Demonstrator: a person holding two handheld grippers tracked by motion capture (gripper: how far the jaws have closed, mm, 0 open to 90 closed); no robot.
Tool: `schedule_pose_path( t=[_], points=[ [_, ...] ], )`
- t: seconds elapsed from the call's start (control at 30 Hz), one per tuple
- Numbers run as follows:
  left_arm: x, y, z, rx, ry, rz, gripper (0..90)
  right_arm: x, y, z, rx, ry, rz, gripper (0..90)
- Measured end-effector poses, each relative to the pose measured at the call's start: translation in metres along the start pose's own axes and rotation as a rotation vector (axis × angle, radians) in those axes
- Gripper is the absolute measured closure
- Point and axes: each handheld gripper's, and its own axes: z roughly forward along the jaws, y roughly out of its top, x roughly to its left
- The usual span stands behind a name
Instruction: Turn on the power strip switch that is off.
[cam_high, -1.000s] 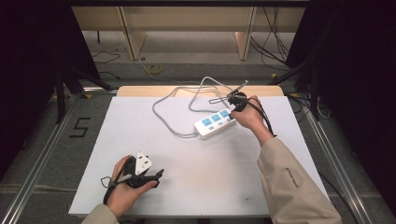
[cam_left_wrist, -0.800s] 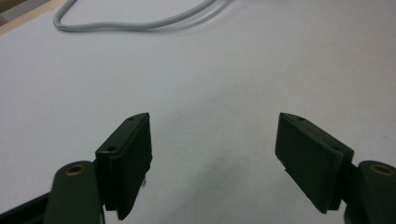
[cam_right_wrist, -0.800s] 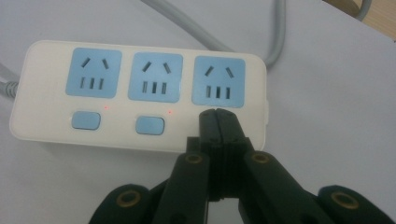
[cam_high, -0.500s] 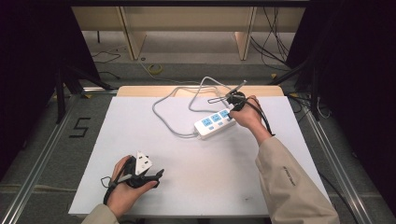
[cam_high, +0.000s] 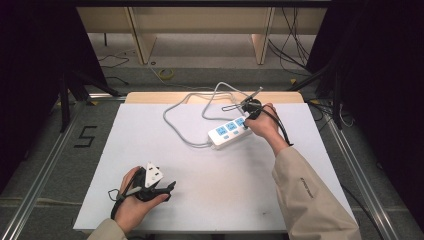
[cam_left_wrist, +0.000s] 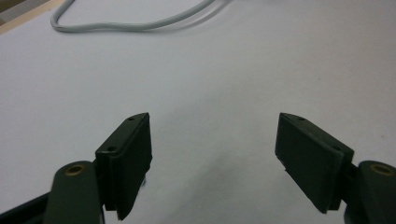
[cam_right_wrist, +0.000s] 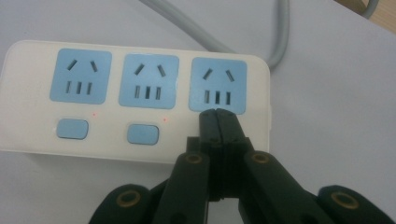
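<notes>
Right gripper view is showing the right gripper (cam_right_wrist: 218, 114), jaws pinched shut and empty, pressing on the power strip (cam_right_wrist: 135, 98) right under its tips, probably slipping off the hidden third switch.

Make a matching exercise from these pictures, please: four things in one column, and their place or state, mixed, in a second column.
Things:
1. left gripper
2. right gripper
3. power strip
4. grey cable

Places or states:
A. jaws shut, tips over the strip's last switch place
B. white, with three blue sockets
C. jaws open, nothing between them
D. lies in loops on the table

Pairs: 1-C, 2-A, 3-B, 4-D
</notes>
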Motion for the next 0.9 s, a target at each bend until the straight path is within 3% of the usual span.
schedule_pose_path(
  t=[0.9],
  points=[
    [0.0006, 0.0000, -0.0010, -0.006, 0.004, -0.002, 27.5, 0.0014, 0.0014, 0.0053, 0.000, 0.008, 0.008, 90.0]
  ],
)
